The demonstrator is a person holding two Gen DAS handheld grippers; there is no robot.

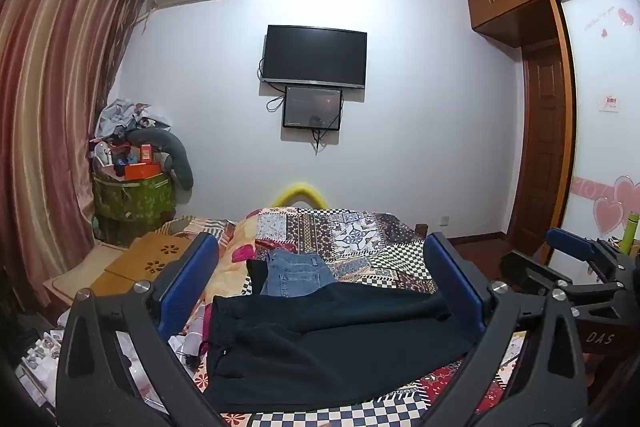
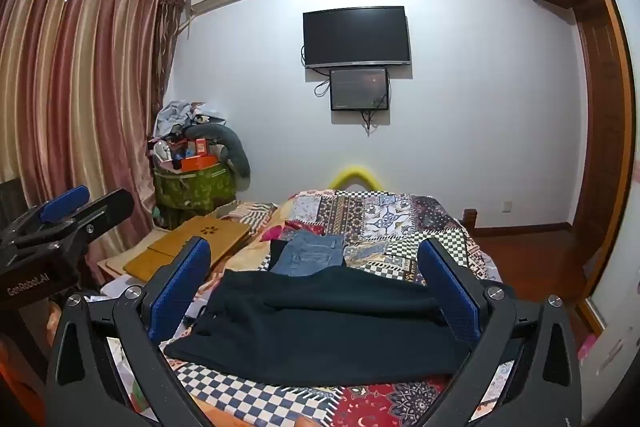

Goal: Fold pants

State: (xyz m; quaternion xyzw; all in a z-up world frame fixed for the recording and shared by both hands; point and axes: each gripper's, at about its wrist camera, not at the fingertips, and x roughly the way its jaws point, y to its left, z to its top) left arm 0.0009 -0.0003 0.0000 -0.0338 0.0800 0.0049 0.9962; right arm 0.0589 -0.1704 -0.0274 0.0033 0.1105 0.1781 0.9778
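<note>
Left wrist view: my left gripper (image 1: 322,281) and right gripper (image 2: 316,281) hover with jaws spread wide and empty above the black pants (image 1: 320,343) lying on the bed (image 1: 360,239), soft limp cloth, best pinched at waistband and hems.

The left gripper (image 1: 320,291) is hovering with its jaws spread wide, holding nothing. The right gripper (image 2: 316,291), at its 3 o'clock, is gaping wide too, tilting slightly downward.
</note>
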